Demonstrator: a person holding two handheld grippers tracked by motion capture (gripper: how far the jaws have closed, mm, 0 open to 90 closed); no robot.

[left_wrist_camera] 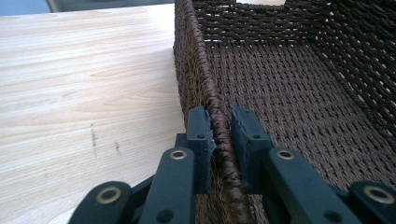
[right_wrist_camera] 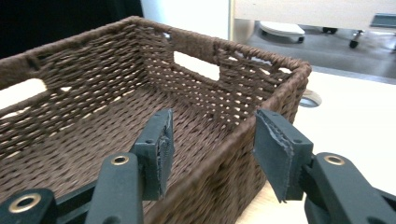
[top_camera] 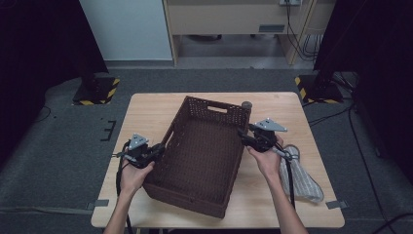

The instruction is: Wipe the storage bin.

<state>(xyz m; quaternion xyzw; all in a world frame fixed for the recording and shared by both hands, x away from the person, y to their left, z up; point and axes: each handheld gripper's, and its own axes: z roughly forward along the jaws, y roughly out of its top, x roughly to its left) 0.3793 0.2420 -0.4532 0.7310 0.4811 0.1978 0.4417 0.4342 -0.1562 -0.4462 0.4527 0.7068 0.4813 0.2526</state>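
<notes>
Left gripper view, left hand-held gripper [left_wrist_camera: 223,140] pinching basket [left_wrist_camera: 299,98] rim, right hand-held gripper [right_wrist_camera: 212,151] spread astride it

Basket [top_camera: 199,161] rough brown wicker weave, table [top_camera: 151,109] smooth matt pale wood.

The basket [top_camera: 199,156] sits on the middle of the surface [top_camera: 146,109], turned at an angle to its edges. The left gripper [top_camera: 157,152] is at the basket's left wall, one of its fingers [left_wrist_camera: 201,140] on each side of the rim, and the right gripper [top_camera: 243,136] is at the right wall, straddling that rim. A folded cloth [top_camera: 299,178] lies on the surface right of the basket, and a small round object [top_camera: 247,104] sits just behind its far right corner.
</notes>
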